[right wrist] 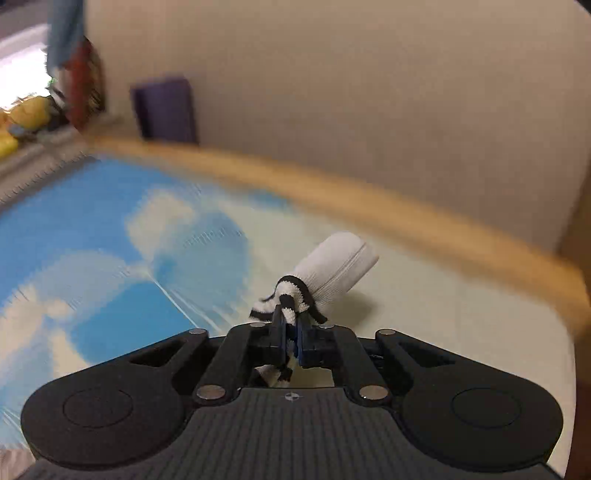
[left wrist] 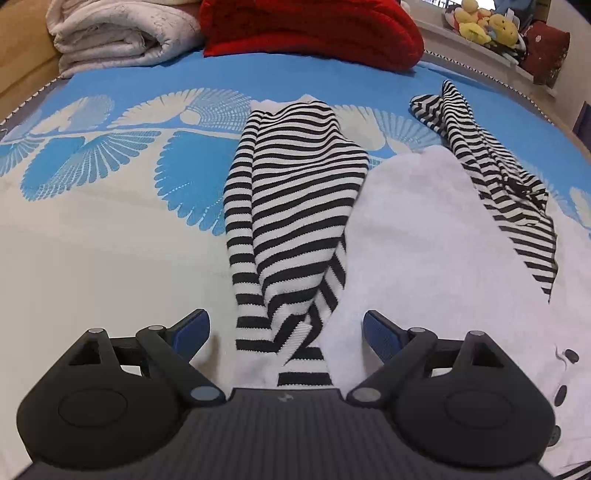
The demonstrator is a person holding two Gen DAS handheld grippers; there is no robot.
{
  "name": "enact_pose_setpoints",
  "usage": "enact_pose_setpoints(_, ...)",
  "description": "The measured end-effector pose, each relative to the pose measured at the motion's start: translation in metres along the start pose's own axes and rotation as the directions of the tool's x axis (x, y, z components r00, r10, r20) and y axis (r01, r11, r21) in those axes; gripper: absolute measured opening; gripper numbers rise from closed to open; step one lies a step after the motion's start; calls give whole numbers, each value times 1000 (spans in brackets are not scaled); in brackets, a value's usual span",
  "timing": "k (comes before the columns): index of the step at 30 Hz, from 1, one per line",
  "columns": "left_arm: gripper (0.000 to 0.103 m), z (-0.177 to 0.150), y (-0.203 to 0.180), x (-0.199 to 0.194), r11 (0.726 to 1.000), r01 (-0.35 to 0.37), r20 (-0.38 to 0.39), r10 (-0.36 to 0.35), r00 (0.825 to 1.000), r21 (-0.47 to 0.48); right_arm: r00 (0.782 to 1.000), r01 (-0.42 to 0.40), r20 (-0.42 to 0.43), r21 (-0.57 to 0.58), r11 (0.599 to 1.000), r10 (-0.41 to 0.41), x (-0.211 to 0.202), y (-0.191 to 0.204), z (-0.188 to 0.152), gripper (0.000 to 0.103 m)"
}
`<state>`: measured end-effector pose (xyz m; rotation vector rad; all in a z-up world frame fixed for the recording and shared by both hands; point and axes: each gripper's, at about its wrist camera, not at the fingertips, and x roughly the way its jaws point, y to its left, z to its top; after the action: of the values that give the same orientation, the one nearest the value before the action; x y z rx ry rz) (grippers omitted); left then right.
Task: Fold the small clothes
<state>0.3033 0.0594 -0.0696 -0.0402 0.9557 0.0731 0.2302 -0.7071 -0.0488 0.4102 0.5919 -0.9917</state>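
Note:
A small white garment body (left wrist: 436, 236) with black-and-white striped sleeves lies on the blue and white bedspread (left wrist: 110, 229). One striped sleeve (left wrist: 295, 206) is folded down the middle, the other (left wrist: 506, 181) lies to the right. My left gripper (left wrist: 286, 328) is open, its blue pads on either side of the folded sleeve's cuff end, just above the cloth. In the right wrist view my right gripper (right wrist: 291, 325) is shut on a striped sleeve end (right wrist: 291, 295) with its white cuff (right wrist: 343, 266) sticking out, held above the bed.
A folded white blanket (left wrist: 118, 33) and a red blanket (left wrist: 310, 29) lie at the far end of the bed. Soft toys (left wrist: 484, 22) sit on a ledge at the back right. A wooden bed edge (right wrist: 406, 214) and a beige wall (right wrist: 369, 92) lie beyond my right gripper.

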Motion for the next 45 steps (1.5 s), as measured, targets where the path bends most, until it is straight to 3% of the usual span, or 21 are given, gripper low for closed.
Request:
enact_pose_setpoints(1,93,1,1,1,1000,-5,5,5,1000,0,998,-5,-57,20,1000,7,10,-6,-10,42)
enact_pose_setpoints(3,93,3,6,0,1000,-15,25,15,1000,-8,986,12,-168,75,997,1,23,-18,-24,70)
enact_pose_setpoints(8,93,27,29,-14,996,11,125,1,992,-90,996,-23,-81,78,997,29,-26,-32,-29,76)
enact_pose_setpoints(11,97,62,43,-12,988,25,204,7,979,-151,987,-156,-40,38,987,157,-84,-31,-26,78)
enact_pose_setpoints(12,102,75,47,-5,985,31,212,5,977,-170,974,-226,-29,19,974,226,-109,-25,-30,80)
enact_pose_setpoints(15,103,120,55,32,980,69,201,-31,979,-187,898,-438,-50,-26,899,437,-183,3,-50,85)
enact_pose_setpoints(17,103,146,54,66,979,102,130,-79,988,-177,821,-568,-107,-47,822,561,-228,27,-75,85)
enact_pose_setpoints(20,102,170,45,110,981,83,67,-72,995,-176,742,-669,-144,-99,737,654,-282,58,-112,85)
enact_pose_setpoints(23,101,181,34,154,981,53,-68,-67,995,-187,703,-711,-152,-143,688,695,-312,85,-143,86)
enact_pose_setpoints(24,96,180,28,162,986,16,-97,-33,995,-164,694,-720,-158,-173,672,703,-316,95,-154,86)
enact_pose_setpoints(25,52,180,18,159,994,-40,-47,36,998,-99,693,-720,-181,-213,660,698,-317,107,-163,84)
enact_pose_setpoints(26,17,179,13,153,998,-39,-5,39,999,-42,690,-723,-220,-259,640,690,-316,119,-171,82)
enact_pose_setpoints(27,5,180,16,145,999,13,-3,-14,1000,-46,690,-722,-235,-287,629,685,-315,126,-176,79)
enact_pose_setpoints(29,5,178,38,122,991,57,40,-52,998,-123,719,-692,-237,-342,636,654,-308,136,-181,78)
enact_pose_setpoints(33,5,157,124,75,975,-31,112,56,992,-218,750,-657,-213,-349,669,626,-295,141,-176,77)
enact_pose_setpoints(36,6,124,209,62,920,-136,69,173,983,-367,736,-675,-221,-314,668,640,-287,137,-172,77)
enact_pose_setpoints(39,20,83,283,71,818,-118,-47,110,993,-563,724,-688,-236,-319,652,648,-291,138,-174,77)
enact_pose_setpoints(41,28,59,307,64,747,-70,-20,75,997,-662,729,-682,-240,-332,652,641,-290,139,-174,76)
enact_pose_setpoints(42,49,53,313,57,719,-60,-16,67,998,-692,732,-679,-242,-335,653,637,-289,139,-175,76)
enact_pose_setpoints(43,77,52,316,49,708,-83,-32,84,996,-701,730,-681,-252,-338,649,635,-287,138,-175,76)
enact_pose_setpoints(45,96,51,312,22,716,-138,-23,169,985,-684,737,-675,-255,-330,660,626,-281,133,-173,77)
